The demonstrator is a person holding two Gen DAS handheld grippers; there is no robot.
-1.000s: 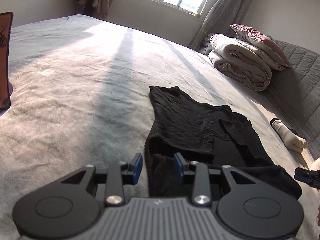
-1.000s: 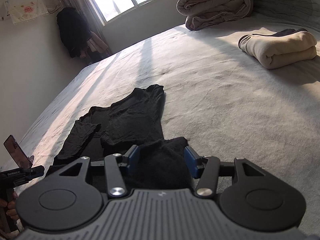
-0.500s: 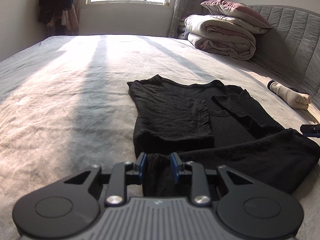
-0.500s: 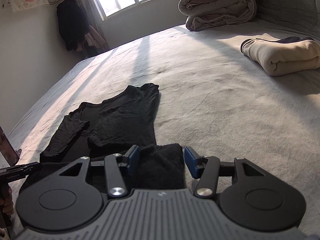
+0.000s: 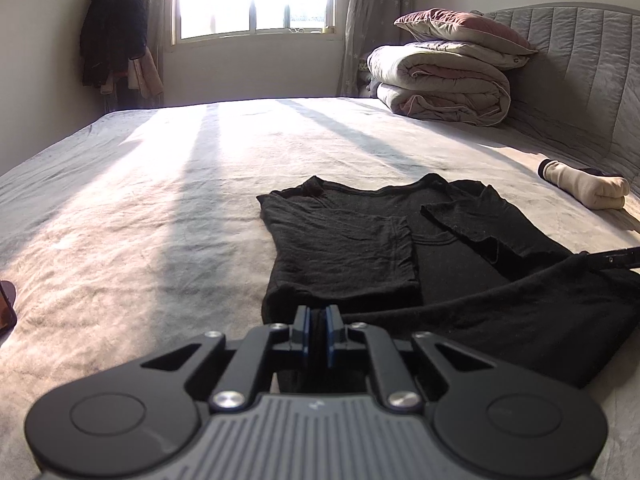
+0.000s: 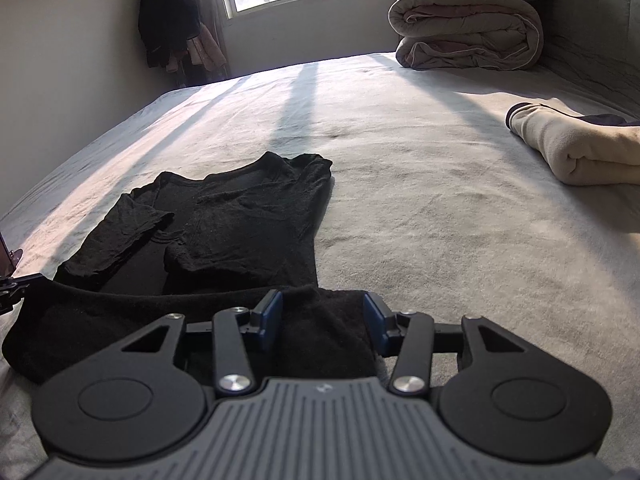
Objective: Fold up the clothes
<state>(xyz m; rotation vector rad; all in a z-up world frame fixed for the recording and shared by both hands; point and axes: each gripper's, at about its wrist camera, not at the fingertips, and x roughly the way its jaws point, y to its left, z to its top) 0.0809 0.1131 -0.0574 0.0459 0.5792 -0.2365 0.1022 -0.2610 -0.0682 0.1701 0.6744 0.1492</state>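
Observation:
A black shirt lies flat on the grey bed, both sleeves folded in over its body. My left gripper is at the near left corner of the hem, its jaws closing with a thin fold of black cloth pinched between the blue pads. My right gripper is at the hem's other corner of the shirt. Its jaws are closing, with a bunch of hem between the fingers and the pads still apart. The hem runs as a dark band between both grippers.
A folded quilt with a pillow sits at the far right by the padded headboard. A rolled cream garment lies right of the shirt. Dark clothes hang beside the window. A dark object shows at the left edge.
Both views have rolled to level. The left jaws have drawn together onto the hem. The right jaws have narrowed around the bunched hem.

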